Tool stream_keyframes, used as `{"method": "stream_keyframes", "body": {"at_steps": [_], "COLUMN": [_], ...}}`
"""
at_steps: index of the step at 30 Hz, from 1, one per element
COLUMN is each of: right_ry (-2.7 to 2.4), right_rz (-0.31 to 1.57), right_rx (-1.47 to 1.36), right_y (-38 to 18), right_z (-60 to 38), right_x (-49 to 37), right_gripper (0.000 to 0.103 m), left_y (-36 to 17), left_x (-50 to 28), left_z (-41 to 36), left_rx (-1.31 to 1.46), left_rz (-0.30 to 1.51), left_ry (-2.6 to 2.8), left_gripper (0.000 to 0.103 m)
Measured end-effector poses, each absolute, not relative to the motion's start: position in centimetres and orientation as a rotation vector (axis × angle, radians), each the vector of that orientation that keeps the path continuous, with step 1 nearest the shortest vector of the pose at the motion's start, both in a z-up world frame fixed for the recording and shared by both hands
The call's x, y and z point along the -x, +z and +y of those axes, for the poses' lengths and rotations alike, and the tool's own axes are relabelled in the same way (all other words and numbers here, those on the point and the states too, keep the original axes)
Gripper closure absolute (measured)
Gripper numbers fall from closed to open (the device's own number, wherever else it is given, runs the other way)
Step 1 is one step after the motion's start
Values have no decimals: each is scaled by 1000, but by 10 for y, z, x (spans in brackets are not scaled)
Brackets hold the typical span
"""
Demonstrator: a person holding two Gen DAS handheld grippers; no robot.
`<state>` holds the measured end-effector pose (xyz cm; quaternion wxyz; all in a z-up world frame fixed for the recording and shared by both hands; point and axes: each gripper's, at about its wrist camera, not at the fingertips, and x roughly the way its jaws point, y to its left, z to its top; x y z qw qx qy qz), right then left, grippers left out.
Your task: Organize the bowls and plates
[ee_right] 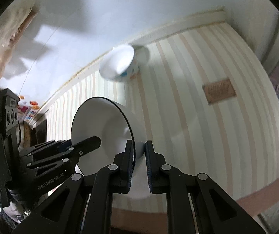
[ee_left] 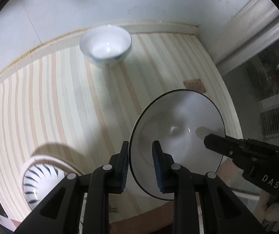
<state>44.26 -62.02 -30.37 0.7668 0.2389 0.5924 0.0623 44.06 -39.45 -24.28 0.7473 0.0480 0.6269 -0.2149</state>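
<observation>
Left wrist view only: striped bowl (ee_left: 42, 177) on a plate (ee_left: 47, 159), lower left of the striped tablecloth (ee_left: 61, 97).

Both views: large bowl (ee_left: 178, 136), black-rimmed, empty, lifted; left gripper (ee_left: 140, 167) and right gripper (ee_right: 139, 165) each clamp its rim.

Small bowl (ee_left: 106, 45), empty, near the wall.

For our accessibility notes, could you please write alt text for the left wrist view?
Both tongs grip opposite rims of a white bowl with a thin dark rim, the left tongs in the foreground and the right tongs reaching in from the right. Beneath lies a striped tablecloth with a small white bowl near the wall and a blue-patterned dish at lower left.
</observation>
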Motion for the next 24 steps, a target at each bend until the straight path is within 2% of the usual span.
{"method": "stream_keyframes", "body": {"at_steps": [12, 24], "right_ry": [122, 125], "right_rz": [1422, 1480], "right_rx": [-564, -544], "right_y": [-362, -379], "right_z": [-610, -598], "right_x": [-410, -418], "right_gripper": [89, 89], "left_y": [-289, -303], "left_x": [-426, -424], "left_z": [-399, -399], "left_rx": [-175, -230], "left_rz": [1467, 1492], "left_ry": [-458, -453], "left_gripper": [82, 82]}}
